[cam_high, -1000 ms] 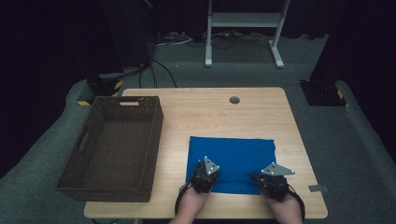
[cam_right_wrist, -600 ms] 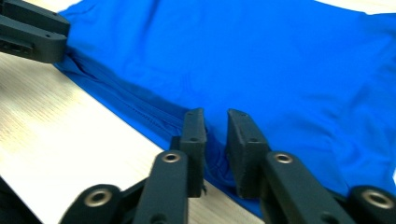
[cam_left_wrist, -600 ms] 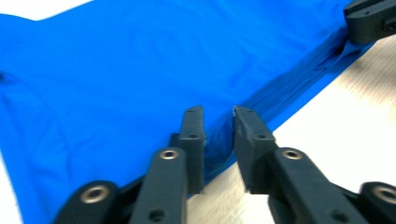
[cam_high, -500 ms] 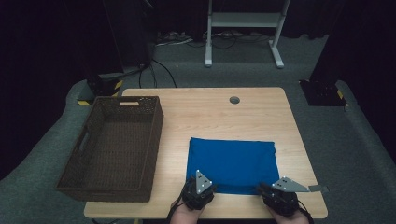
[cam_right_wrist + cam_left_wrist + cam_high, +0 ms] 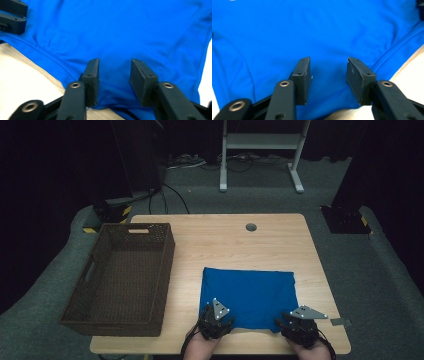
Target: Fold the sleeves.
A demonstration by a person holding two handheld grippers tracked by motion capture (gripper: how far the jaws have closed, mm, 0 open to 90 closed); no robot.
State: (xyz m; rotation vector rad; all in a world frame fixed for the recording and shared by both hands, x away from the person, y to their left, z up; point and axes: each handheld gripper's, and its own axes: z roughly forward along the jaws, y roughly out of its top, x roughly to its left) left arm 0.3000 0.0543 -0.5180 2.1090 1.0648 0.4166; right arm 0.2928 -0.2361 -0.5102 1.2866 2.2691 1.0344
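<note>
A folded blue cloth (image 5: 247, 296) lies flat on the wooden table (image 5: 280, 245), toward its near right. My left gripper (image 5: 216, 316) sits at the cloth's near left corner, and my right gripper (image 5: 299, 320) at its near right corner. In the left gripper view the left gripper (image 5: 328, 70) is open, its jaws apart over the blue cloth (image 5: 312, 32) just inside the hem. The right gripper (image 5: 113, 71) is open too, hovering over the cloth (image 5: 120, 27) near its edge. The left gripper's jaws (image 5: 12, 15) show at the top left of the right gripper view.
A dark woven basket (image 5: 122, 275) stands empty on the table's left side. A round cable hole (image 5: 251, 227) sits near the far edge. Beyond the table are a metal stand (image 5: 260, 150) and cables on grey carpet. Bare wood lies between the basket and the cloth.
Both grippers have drawn back toward the near edge of the table, from over the cloth's front part to its near corners. The cloth and basket have not moved.
</note>
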